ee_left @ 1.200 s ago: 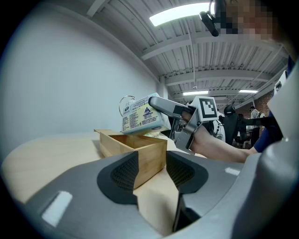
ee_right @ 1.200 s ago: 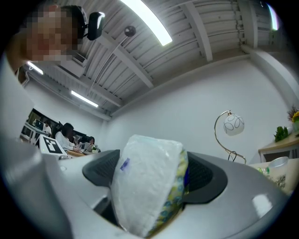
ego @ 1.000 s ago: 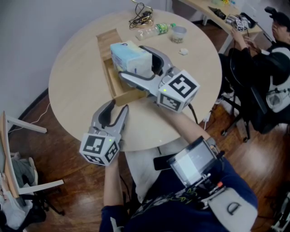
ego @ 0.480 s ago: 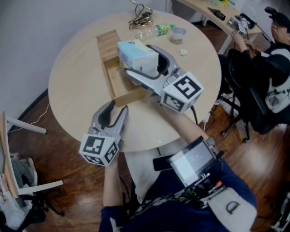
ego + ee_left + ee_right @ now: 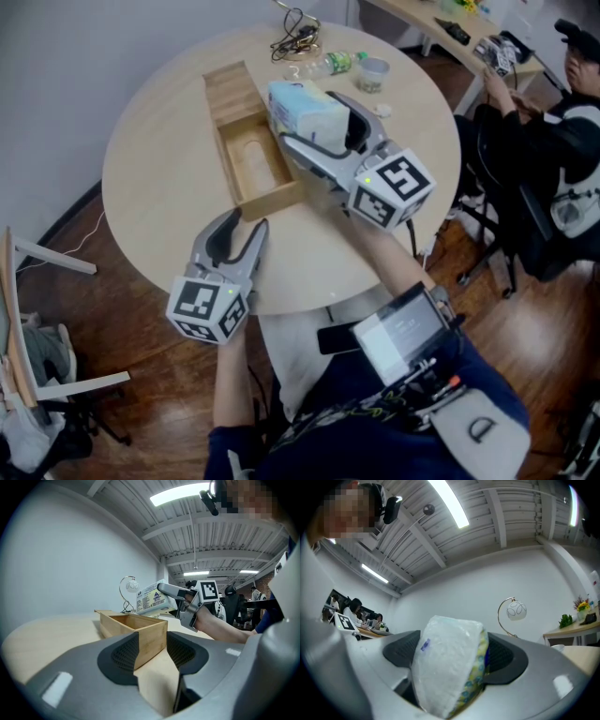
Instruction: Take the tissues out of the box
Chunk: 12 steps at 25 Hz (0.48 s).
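The right gripper [image 5: 317, 124] pinches the tissue pack [image 5: 302, 105] and holds it in the air, at 3 o'clock of the box [image 5: 274, 199]. The left gripper [image 5: 239, 226], its jaws spread and empty, is at 6 o'clock of the box, over the table [image 5: 155, 141] edge.

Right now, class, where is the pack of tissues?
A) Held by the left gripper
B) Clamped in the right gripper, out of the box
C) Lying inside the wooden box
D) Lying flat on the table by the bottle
B: the right gripper has its jaws pressed on both sides of the tissue pack, holding it in the air to the right of the wooden box, whose inside shows bare.
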Available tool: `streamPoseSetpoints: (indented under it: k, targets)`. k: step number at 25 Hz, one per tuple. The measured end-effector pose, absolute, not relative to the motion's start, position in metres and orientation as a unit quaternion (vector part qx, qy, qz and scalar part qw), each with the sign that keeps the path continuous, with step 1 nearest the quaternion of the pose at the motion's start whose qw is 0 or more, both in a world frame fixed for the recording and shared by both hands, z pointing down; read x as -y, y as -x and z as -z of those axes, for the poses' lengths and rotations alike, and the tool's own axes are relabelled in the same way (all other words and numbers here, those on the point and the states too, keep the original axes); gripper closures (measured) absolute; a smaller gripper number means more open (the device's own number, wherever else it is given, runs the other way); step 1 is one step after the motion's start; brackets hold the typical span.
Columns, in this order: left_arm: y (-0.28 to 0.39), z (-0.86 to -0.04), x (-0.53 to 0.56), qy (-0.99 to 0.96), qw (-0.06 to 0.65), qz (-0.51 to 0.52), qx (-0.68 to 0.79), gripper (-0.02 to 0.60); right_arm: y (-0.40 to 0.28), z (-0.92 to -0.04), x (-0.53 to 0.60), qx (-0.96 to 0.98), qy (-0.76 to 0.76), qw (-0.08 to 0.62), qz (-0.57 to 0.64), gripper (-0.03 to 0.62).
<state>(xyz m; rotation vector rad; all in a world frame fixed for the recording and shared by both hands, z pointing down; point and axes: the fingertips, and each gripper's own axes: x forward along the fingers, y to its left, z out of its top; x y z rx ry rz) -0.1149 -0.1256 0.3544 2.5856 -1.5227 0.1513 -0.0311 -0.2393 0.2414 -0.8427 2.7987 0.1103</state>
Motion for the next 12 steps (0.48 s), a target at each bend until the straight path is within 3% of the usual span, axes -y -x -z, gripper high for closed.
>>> streamPoseSetpoints:
  k: [12]
  targets:
    - [0.114, -0.355, 0.126, -0.859, 0.068, -0.051, 0.505, 0.390, 0.009, -0.249, 0.257, -0.944, 0.312, 0.104, -0.026, 0.177]
